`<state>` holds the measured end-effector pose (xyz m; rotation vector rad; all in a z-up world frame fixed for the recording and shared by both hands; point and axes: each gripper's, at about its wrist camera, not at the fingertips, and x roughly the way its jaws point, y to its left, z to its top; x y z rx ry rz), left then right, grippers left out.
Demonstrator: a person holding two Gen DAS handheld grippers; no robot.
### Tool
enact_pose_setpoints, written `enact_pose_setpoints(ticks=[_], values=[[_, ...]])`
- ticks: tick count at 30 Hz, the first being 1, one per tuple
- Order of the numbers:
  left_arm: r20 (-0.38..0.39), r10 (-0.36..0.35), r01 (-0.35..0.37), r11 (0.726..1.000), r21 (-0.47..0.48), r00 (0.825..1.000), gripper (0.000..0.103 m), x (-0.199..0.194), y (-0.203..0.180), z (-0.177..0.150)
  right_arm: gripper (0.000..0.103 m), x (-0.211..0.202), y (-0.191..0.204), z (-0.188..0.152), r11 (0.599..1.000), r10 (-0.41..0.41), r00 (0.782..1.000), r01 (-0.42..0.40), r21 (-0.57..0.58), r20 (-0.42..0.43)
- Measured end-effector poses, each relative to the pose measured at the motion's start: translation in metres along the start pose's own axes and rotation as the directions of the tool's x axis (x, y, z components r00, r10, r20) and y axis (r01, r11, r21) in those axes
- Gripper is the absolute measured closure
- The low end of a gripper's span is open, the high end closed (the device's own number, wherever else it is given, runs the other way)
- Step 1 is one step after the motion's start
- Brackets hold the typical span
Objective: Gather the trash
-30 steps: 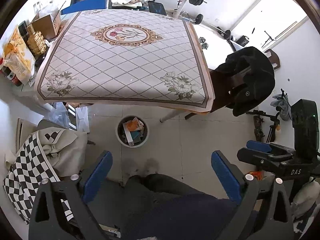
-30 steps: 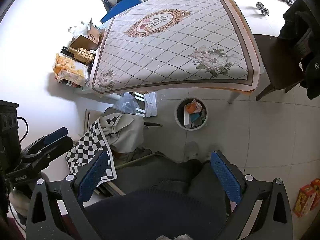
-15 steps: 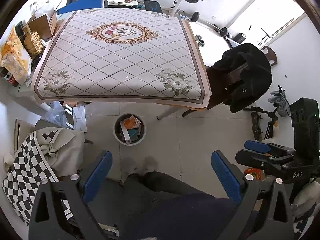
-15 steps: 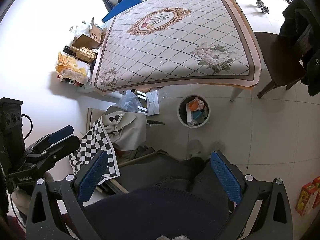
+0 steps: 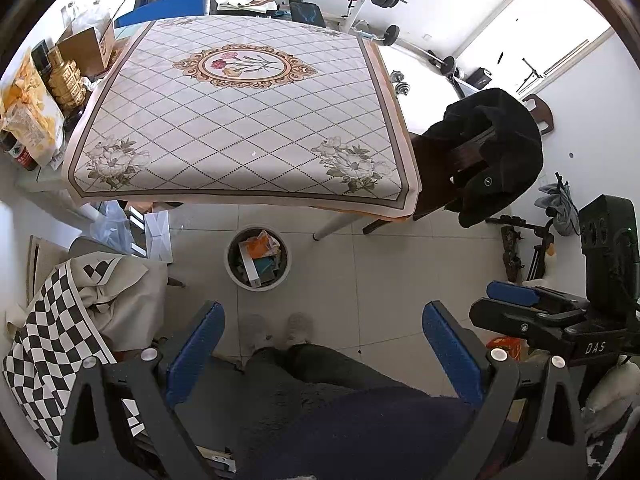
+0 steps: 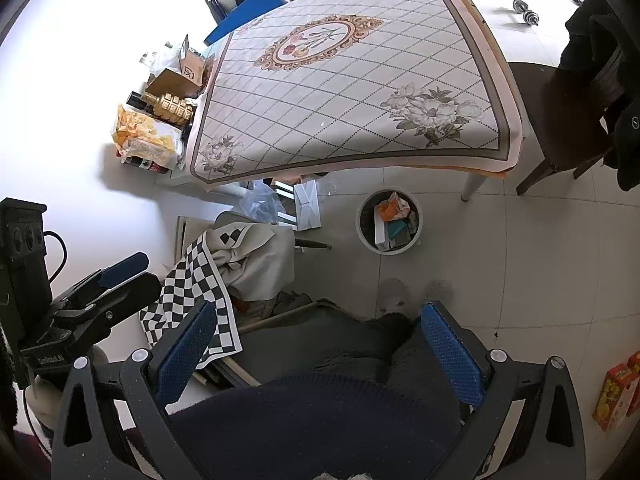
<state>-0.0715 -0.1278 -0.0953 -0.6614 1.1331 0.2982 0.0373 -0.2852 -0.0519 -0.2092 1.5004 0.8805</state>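
Note:
A round grey trash bin (image 5: 258, 258) stands on the tiled floor by the table's near edge; it holds an orange wrapper, a white box and other scraps, and shows too in the right wrist view as the bin (image 6: 389, 222). My left gripper (image 5: 323, 354) is open and holds nothing, high above the floor over a person's legs and slippers. My right gripper (image 6: 320, 350) is open too and holds nothing. Each gripper appears side-on in the other's view: the right gripper (image 5: 532, 310) and the left gripper (image 6: 108, 284). The tablecloth (image 5: 240, 120) carries only a tiny white speck.
A checkered cloth (image 5: 56, 320) is draped over a seat on the left. A chair with a black coat (image 5: 492, 156) stands at the table's right. Boxes, a gold bottle and snack bags (image 5: 32, 112) crowd the left wall. Red cartons (image 6: 616, 392) stand on the floor at the right.
Both grippers have drawn back and up a little, so the table and the bin look smaller and farther. The jaws have stayed open.

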Motion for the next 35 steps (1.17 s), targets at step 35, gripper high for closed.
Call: enact_pose_setpoints(ticks=[35], values=[[0.004, -0.009, 0.009, 1.0, -0.025, 1.0, 0.002, 0.006, -0.009, 0.005, 0.0, 0.001, 0.009, -0.002, 1.0, 0.011, 1.0, -0.011, 0.015, -0.009]])
